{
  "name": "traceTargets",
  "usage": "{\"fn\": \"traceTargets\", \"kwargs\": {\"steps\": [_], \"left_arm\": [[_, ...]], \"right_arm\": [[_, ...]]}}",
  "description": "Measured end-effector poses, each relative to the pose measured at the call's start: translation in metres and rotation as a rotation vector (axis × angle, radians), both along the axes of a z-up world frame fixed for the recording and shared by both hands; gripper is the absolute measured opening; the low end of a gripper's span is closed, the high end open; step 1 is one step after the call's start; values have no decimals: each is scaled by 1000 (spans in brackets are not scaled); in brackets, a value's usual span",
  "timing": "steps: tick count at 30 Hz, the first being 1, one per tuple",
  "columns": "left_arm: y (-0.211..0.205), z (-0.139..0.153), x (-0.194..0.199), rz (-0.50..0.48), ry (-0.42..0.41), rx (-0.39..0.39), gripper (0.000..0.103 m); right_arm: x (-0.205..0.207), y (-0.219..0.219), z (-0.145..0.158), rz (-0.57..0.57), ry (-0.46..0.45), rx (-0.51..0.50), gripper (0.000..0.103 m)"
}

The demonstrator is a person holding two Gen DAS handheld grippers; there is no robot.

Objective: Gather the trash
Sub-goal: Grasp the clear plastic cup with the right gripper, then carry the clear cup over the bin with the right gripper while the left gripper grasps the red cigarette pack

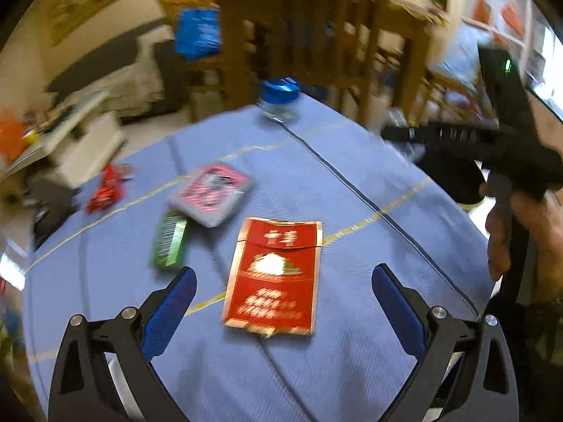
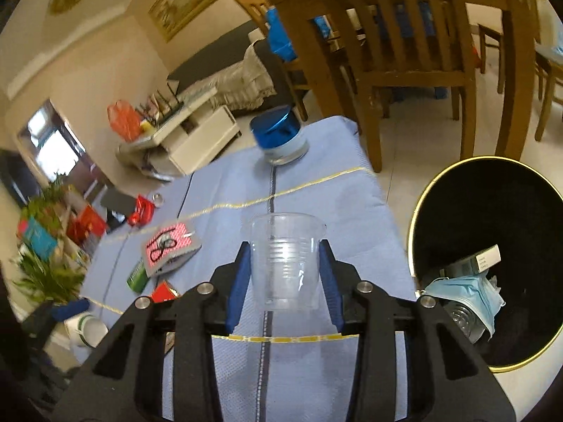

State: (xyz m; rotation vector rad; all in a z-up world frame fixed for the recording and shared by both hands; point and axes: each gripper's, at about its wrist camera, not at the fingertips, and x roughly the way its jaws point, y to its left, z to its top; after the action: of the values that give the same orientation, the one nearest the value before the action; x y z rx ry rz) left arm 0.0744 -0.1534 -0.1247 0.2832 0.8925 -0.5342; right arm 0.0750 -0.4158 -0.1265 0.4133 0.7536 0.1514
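Left wrist view. At the far left a crumpled red wrapper lies near the edge of the blue-clothed surface; a green packet and a pink-patterned box lie touching at lower left of centre. The red cigarette pack lies flat at centre, between the fingers of the left claw, which stands wide apart and grips nothing: a spread suited, by judgement, to straddling the pack.

Right wrist view. At centre the right claw is closed on a clear plastic cup, blue pads pressing both sides so that it stays upright. At right a black bin with a gold rim stands on the floor just beside the surface, already holding a face mask and a box; the cup is probably bound there.
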Motion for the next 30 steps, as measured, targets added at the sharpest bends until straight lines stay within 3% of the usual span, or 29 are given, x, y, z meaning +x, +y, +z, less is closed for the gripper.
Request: {"fn": "traceTargets", "kwargs": {"steps": [7, 9, 11, 17, 21, 25, 30], "left_arm": [[-7, -37, 36, -90, 134, 65, 93], [-5, -40, 37, -94, 148, 40, 91], [-4, -36, 35, -81, 128, 32, 66], [-4, -30, 15, 2, 121, 18, 62], [2, -13, 14, 100, 73, -20, 62], [-3, 19, 10, 170, -45, -24, 63], [-30, 40, 3, 193, -123, -17, 63]], "right_arm": [[-6, -11, 7, -9, -26, 29, 39], [-6, -13, 9, -10, -34, 40, 39], [-6, -12, 10, -13, -41, 49, 39], [-8, -14, 15, -18, -58, 72, 39], [-11, -18, 15, -28, -61, 81, 39], [-13, -20, 16, -40, -66, 86, 39], [-15, -17, 17, -54, -57, 45, 39]]}}
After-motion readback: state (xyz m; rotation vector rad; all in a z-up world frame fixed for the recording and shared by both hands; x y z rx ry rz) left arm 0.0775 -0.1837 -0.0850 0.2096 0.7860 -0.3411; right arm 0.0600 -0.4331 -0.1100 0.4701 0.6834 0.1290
